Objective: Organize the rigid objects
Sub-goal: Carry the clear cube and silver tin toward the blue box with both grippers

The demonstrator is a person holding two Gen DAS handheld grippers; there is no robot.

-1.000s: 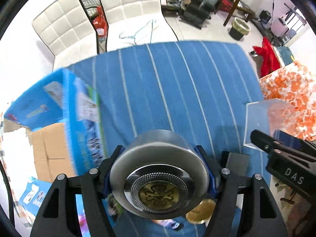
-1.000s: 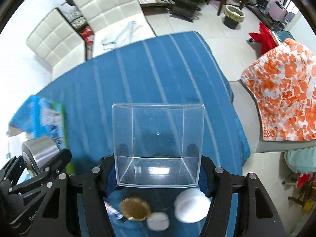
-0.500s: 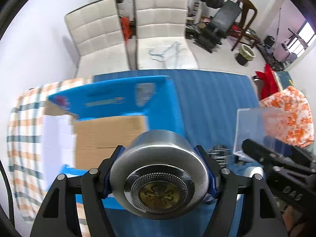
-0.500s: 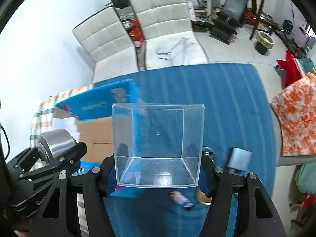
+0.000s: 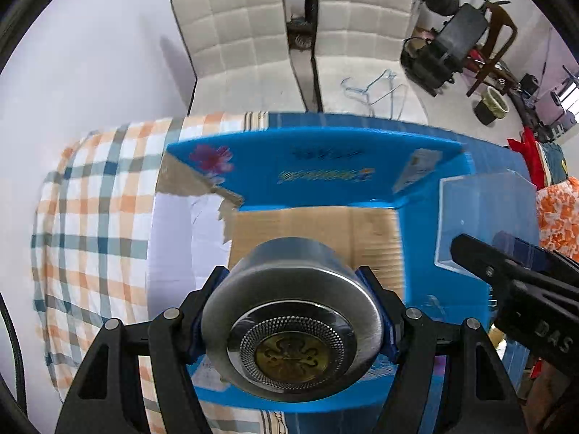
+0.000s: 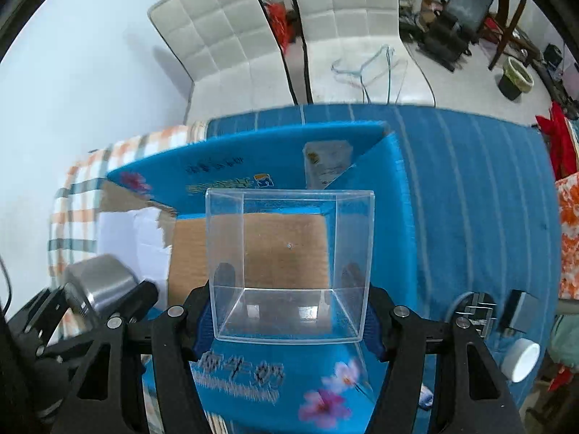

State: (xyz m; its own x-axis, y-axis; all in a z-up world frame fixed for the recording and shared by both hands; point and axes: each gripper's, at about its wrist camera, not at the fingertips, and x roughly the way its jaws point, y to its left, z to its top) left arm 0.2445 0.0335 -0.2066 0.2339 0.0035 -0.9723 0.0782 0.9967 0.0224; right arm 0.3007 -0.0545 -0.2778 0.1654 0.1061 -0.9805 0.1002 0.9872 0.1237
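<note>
My left gripper (image 5: 291,282) is shut on a round steel tin (image 5: 291,311) with a brass emblem on its lid, and holds it above the open blue cardboard box (image 5: 307,166). My right gripper (image 6: 289,285) is shut on a clear plastic cube box (image 6: 289,249), also hanging over the blue cardboard box (image 6: 253,159) and its brown floor (image 6: 286,249). In the right wrist view the steel tin (image 6: 99,282) shows at the lower left. In the left wrist view the clear cube (image 5: 481,213) shows at the right.
The box stands on a blue striped cloth (image 6: 470,181) beside a checked cloth (image 5: 90,199). A white cap (image 6: 521,358), a grey block (image 6: 521,311) and a metal piece (image 6: 477,311) lie on the blue cloth at the right. Two white chairs (image 5: 296,43) stand behind.
Both grippers have swept sideways across the blue cloth with their loads. The blue cardboard box, at the left edge before, now lies right under both of them.
</note>
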